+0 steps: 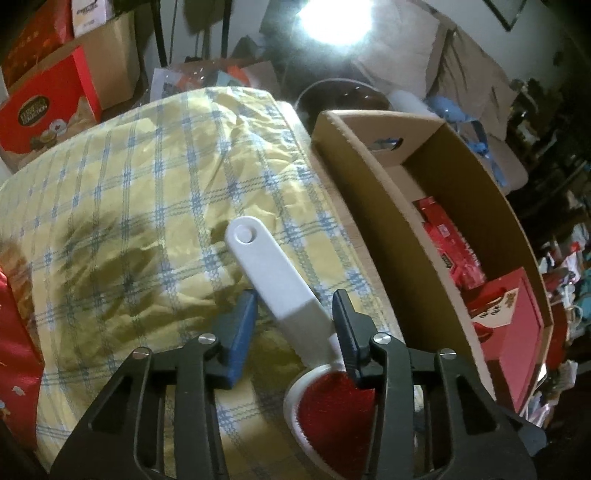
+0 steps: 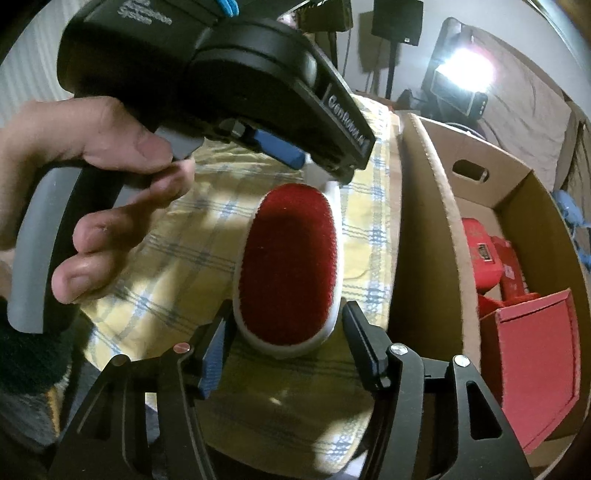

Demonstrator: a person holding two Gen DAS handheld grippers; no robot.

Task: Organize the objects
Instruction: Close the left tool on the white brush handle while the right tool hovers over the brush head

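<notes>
A lint brush lies on a yellow and blue checked cloth (image 1: 147,192). Its white handle (image 1: 269,266) and red velvet head (image 2: 291,262) are both plain to see. My left gripper (image 1: 295,317) straddles the handle near the neck. Its right finger touches the handle, while a gap shows at the left blue pad (image 1: 240,325), so it is open. From the right wrist view the left gripper (image 2: 317,170) sits at the head's far end, held by a person's hand (image 2: 110,147). My right gripper (image 2: 284,325) brackets the near end of the head, fingers close beside it, open.
An open cardboard box (image 1: 369,177) stands right beside the cloth, its near wall (image 2: 432,229) close to the brush. Inside are red packets (image 1: 450,251) and a red gift box (image 2: 532,365). Red cartons (image 1: 48,107) are stacked at the far left. A bright lamp (image 1: 332,18) glares behind.
</notes>
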